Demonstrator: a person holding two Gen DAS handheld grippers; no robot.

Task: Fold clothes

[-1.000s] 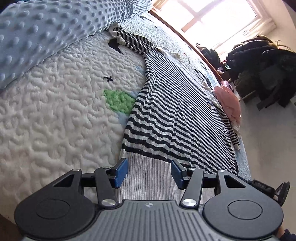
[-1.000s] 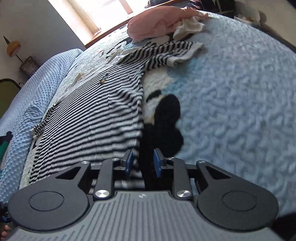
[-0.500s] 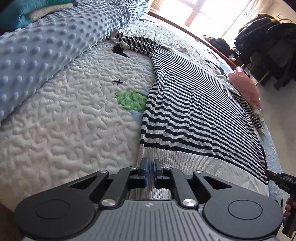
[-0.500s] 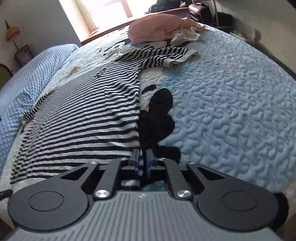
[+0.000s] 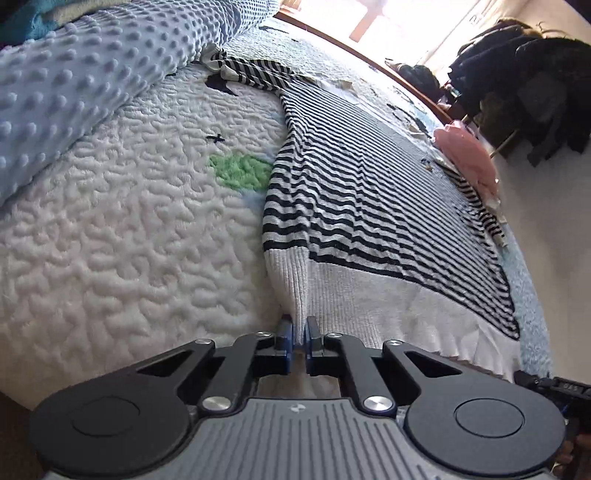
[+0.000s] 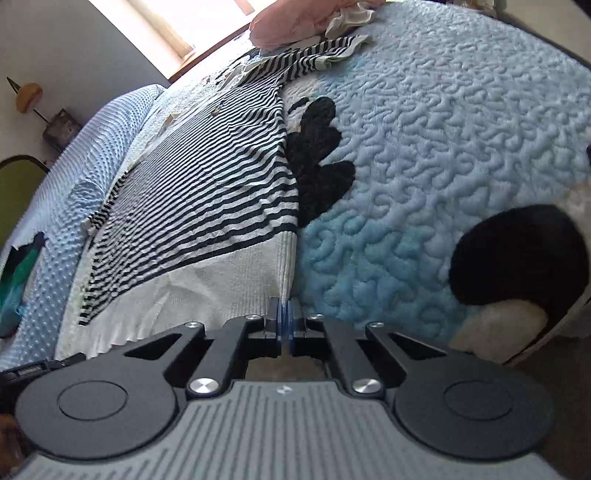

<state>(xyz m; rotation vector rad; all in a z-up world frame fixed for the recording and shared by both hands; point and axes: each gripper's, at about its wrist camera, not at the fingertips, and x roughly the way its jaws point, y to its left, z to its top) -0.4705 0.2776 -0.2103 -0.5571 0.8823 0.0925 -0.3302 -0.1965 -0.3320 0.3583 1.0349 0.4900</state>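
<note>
— How much room is there along the bed's near edge?

— Bare quilt (image 5: pixel 122 236) to the left of the striped sweater (image 5: pixel 369 192), more light-blue quilt to its right. A dotted blanket (image 5: pixel 92 74) lines the far left side; a pink garment (image 6: pixel 288 22) lies at the window end.

— And the grips?

— The left hand-held gripper (image 5: pixel 299 341) is clamped on the sweater's white hem at its left corner. The right hand-held gripper (image 6: pixel 284 321) pinches the hem's right corner, by the near edge.
</note>
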